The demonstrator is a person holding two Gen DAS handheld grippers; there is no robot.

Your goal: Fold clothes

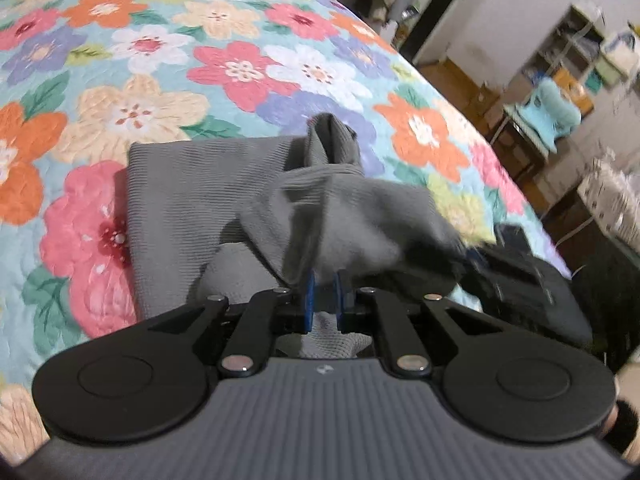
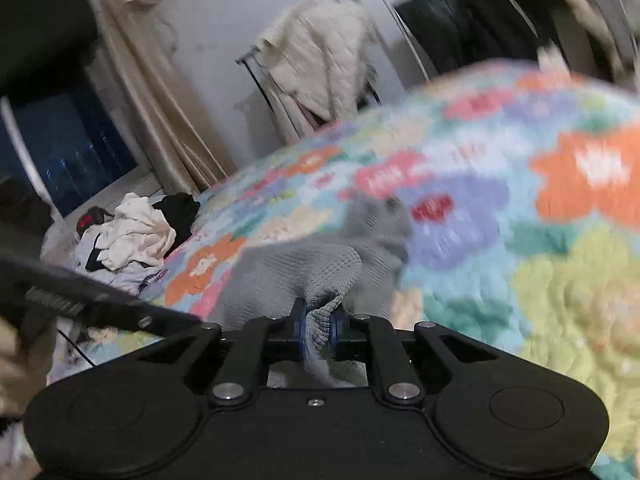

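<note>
Matte black left gripper (image 1: 326, 286): blue finger pads (image 1: 310, 294), silver pivot screws, twin round discs, ribbed grey housing. Right gripper (image 2: 318, 326) alike, smooth black housing.

Open quilt to the left and ahead; clutter at the bed's edges

Around the grey garment (image 1: 192, 200) the floral quilt (image 1: 168, 80) lies bare to its left and beyond it, giving room to pass there. On its right the right gripper (image 1: 516, 276) sits close against the bunched cloth, narrowing that side, with the bed edge and a chair (image 1: 536, 120) just past it. In the right wrist view a heap of clothes (image 2: 128, 232) blocks the quilt's far left corner, and a draped rack (image 2: 320, 64) stands behind the bed.
</note>
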